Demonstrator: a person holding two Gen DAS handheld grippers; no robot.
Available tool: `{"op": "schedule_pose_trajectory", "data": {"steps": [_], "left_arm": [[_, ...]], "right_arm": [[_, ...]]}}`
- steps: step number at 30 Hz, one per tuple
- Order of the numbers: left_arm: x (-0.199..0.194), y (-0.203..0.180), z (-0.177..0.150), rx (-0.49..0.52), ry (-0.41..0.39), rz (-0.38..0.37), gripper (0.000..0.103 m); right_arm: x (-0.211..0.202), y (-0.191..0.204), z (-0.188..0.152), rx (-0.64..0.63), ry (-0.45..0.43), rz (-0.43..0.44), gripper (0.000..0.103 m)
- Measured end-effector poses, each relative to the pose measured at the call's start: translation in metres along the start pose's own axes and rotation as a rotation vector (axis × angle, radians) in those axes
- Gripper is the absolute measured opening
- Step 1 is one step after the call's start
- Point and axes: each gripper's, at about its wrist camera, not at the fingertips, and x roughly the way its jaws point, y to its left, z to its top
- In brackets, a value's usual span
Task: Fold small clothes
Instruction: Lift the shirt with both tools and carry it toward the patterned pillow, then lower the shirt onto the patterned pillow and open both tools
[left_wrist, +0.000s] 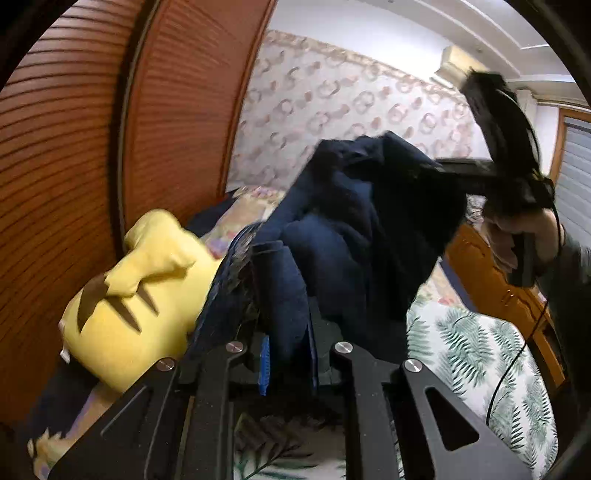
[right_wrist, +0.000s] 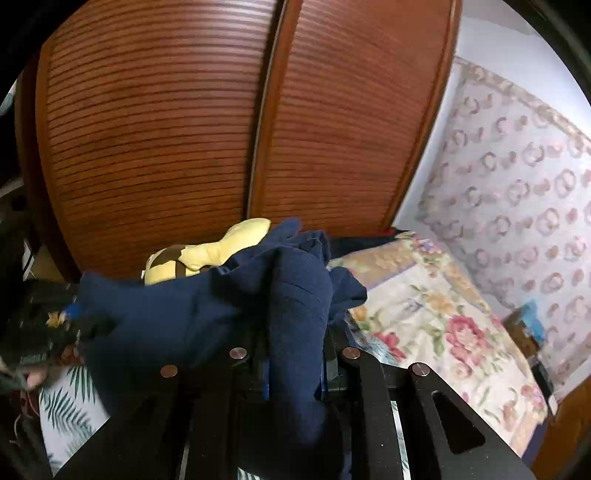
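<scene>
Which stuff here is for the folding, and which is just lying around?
For the folding:
- navy blue garment, held up off the bed
- left tongs, clamped on its fabric
- right tongs, clamped on its fabric too

Just lying around:
- yellow plush toy
- leaf-print bedsheet
- floral quilt
- wooden slatted wardrobe doors

Our right gripper (right_wrist: 295, 363) clamped on a navy garment (right_wrist: 221, 310), yellow plush toy (right_wrist: 207, 254) behind, louvered wooden doors (right_wrist: 221, 122) beyond, floral bedspread (right_wrist: 436, 317) at right
</scene>
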Motion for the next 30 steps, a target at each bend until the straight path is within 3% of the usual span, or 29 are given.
{"op": "schedule_pose_trajectory", "data": {"steps": [2, 4, 7, 8, 10, 12, 13, 16, 17, 18, 19, 21, 24, 30], "left_arm": [[0.003, 0.003, -0.005, -0.001, 0.019, 0.013, 0.017], [-0.004, 0.005, -0.009, 0.0, 0.03, 0.012, 0.017], [-0.006, 0.003, -0.012, 0.016, 0.035, 0.031, 0.017], [-0.006, 0.003, -0.012, 0.017, 0.036, 0.034, 0.017], [-0.007, 0.002, -0.011, 0.018, 0.034, 0.033, 0.022], [-0.01, -0.001, -0.009, 0.028, 0.027, 0.039, 0.032], [-0.011, -0.001, -0.008, 0.033, 0.021, 0.037, 0.04], [-0.018, -0.004, -0.005, 0.055, 0.009, 0.025, 0.052], [-0.02, -0.006, -0.004, 0.067, 0.009, 0.03, 0.059], [-0.023, -0.008, -0.004, 0.077, 0.007, 0.026, 0.078], [-0.026, -0.009, -0.004, 0.082, -0.004, 0.016, 0.085], [-0.032, -0.013, -0.003, 0.097, -0.011, 0.034, 0.086], [-0.036, -0.021, -0.002, 0.132, -0.011, 0.048, 0.089], [-0.045, -0.041, -0.004, 0.186, -0.017, 0.06, 0.089]], "right_arm": [[0.028, -0.006, 0.009, 0.011, 0.025, -0.001, 0.024], [0.04, -0.011, 0.008, 0.052, 0.058, -0.042, 0.039], [0.042, -0.029, 0.011, 0.136, 0.01, -0.108, 0.068], [0.039, -0.032, 0.011, 0.148, -0.02, -0.13, 0.07], [0.03, -0.04, 0.005, 0.174, -0.062, -0.135, 0.07], [0.029, -0.042, -0.005, 0.186, -0.074, -0.058, 0.07], [0.033, -0.041, -0.01, 0.182, -0.068, -0.014, 0.07], [0.052, -0.042, -0.027, 0.189, -0.022, 0.047, 0.07], [0.061, -0.048, -0.032, 0.196, 0.0, 0.053, 0.07], [0.075, -0.053, -0.037, 0.21, 0.025, 0.046, 0.07], [0.085, -0.057, -0.04, 0.224, 0.043, 0.042, 0.07], [0.108, -0.068, -0.046, 0.24, 0.067, 0.03, 0.07], [0.113, -0.085, -0.047, 0.285, 0.036, 0.031, 0.07], [0.062, -0.069, -0.059, 0.33, -0.019, -0.045, 0.07]]}}
